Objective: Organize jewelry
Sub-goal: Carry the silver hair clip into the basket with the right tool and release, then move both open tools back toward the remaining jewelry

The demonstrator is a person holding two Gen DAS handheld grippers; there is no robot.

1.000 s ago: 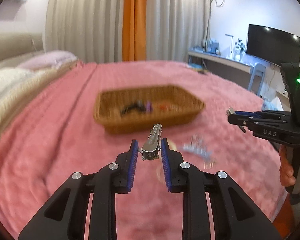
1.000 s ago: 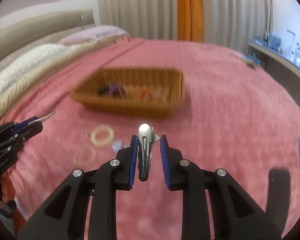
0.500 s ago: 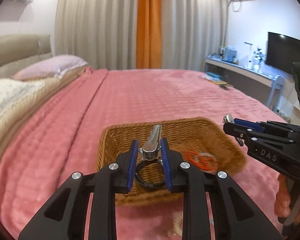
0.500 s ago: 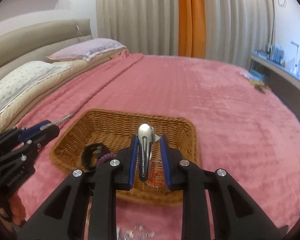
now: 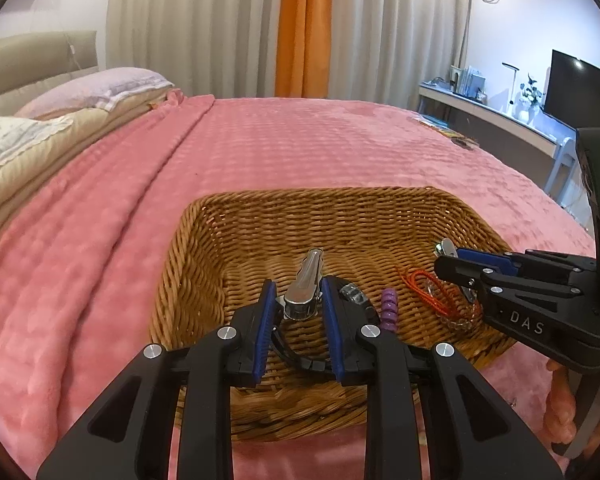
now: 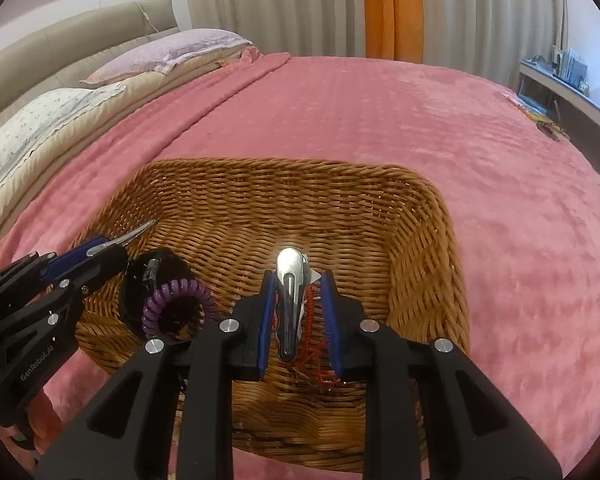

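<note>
In the left wrist view, the left gripper [image 5: 299, 307] is hanging over the near part of the wicker basket [image 5: 260, 208] on the pink bed [image 5: 300, 140], jaws clamped on a silver hair clip [image 5: 303, 291]. A purple coil tie [image 5: 389, 309] and a red cord bracelet [image 5: 424, 286] are lying inside.

In the right wrist view, the right gripper [image 6: 298, 318] is holding a second silver clip [image 6: 289, 300] over the basket's red cords, jaws clamped on it. The left gripper is crowding in from the left, so the two tools risk knocking together, and a clip let go too near the near rim could be bouncing out onto the bed.

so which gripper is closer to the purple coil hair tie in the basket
Left. The left gripper hangs just beside the purple coil hair tie; the right gripper hovers over the red cord bracelet, farther off.
</note>
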